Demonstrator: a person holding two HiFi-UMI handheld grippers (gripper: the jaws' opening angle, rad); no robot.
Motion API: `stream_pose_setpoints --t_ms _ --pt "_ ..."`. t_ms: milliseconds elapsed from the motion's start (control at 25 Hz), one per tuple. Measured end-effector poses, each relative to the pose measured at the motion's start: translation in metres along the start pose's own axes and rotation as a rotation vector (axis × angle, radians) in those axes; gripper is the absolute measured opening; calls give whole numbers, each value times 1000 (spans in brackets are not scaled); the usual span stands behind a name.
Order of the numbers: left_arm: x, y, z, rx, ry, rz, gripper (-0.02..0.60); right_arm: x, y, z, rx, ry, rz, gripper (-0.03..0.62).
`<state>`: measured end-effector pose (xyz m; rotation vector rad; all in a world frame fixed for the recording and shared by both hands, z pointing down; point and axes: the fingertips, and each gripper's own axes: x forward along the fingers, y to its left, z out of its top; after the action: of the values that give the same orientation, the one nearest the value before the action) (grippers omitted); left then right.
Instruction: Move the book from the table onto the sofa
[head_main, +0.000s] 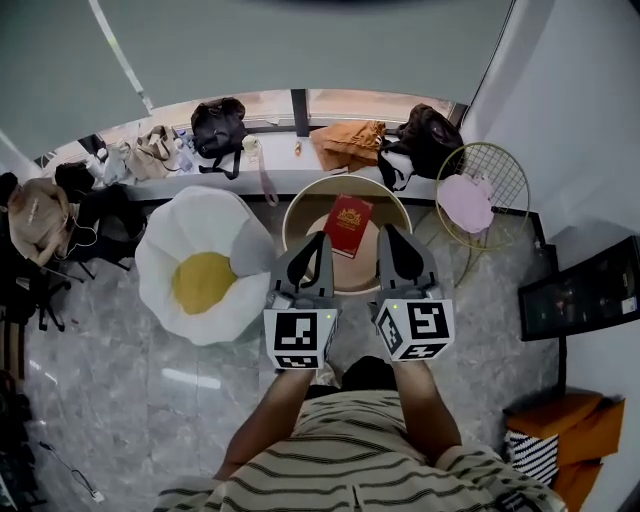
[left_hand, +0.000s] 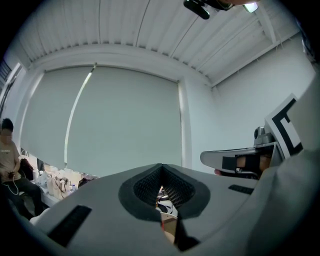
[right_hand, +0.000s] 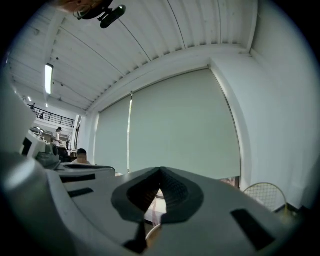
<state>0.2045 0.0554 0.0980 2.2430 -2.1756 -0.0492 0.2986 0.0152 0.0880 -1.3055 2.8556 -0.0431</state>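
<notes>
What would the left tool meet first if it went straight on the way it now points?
Probably nothing near. The left tool, shut, seems to point level and would pass above the round table and the red book. The grey blind looks first in line, but depth is unclear.

Your head cam sits above your shoulders and looks steeply down, with the table (head_main: 300, 210) at frame centre. Both gripper cams ride close behind their jaws, facing level. All three share the blind (left_hand: 125, 120), which fills the top of the head frame.
</notes>
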Motion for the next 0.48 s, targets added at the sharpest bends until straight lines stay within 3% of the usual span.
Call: stream_pose_setpoints --t_ms 480 --pt "83 21 -39 -20 62 -21 5 71 -39 -37 17 46 -24 3"
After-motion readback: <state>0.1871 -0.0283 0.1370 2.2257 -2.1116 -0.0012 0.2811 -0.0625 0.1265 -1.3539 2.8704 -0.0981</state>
